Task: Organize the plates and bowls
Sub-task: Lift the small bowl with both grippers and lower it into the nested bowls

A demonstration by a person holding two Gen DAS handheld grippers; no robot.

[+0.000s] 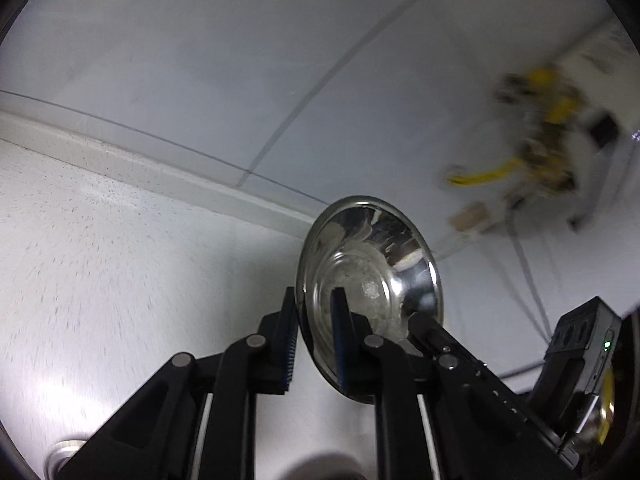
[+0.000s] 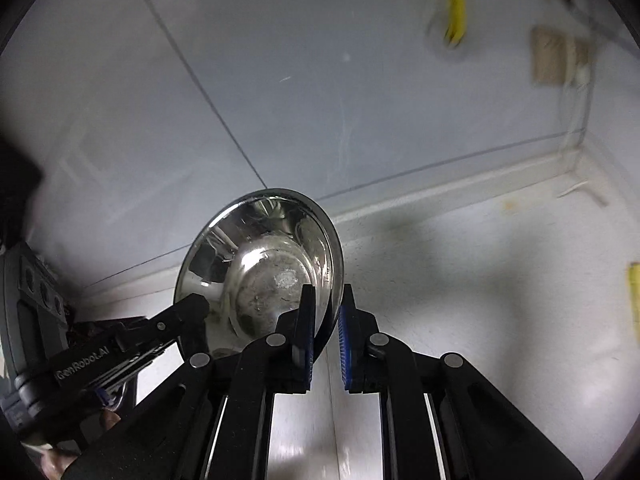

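Note:
A shiny steel bowl hangs tilted in the air above the counter, its hollow facing both cameras. My left gripper is shut on the bowl's left rim, one finger outside and one inside. The right gripper reaches in from the right and bites the opposite rim. In the right wrist view the same bowl has its right rim pinched between the blue pads of my right gripper. There the left gripper grips the far rim at the left.
A white speckled counter meets a pale tiled wall behind the bowl. A blurred yellow and black object with a yellow cable hangs on the wall. A round metal drain shows at the lower left.

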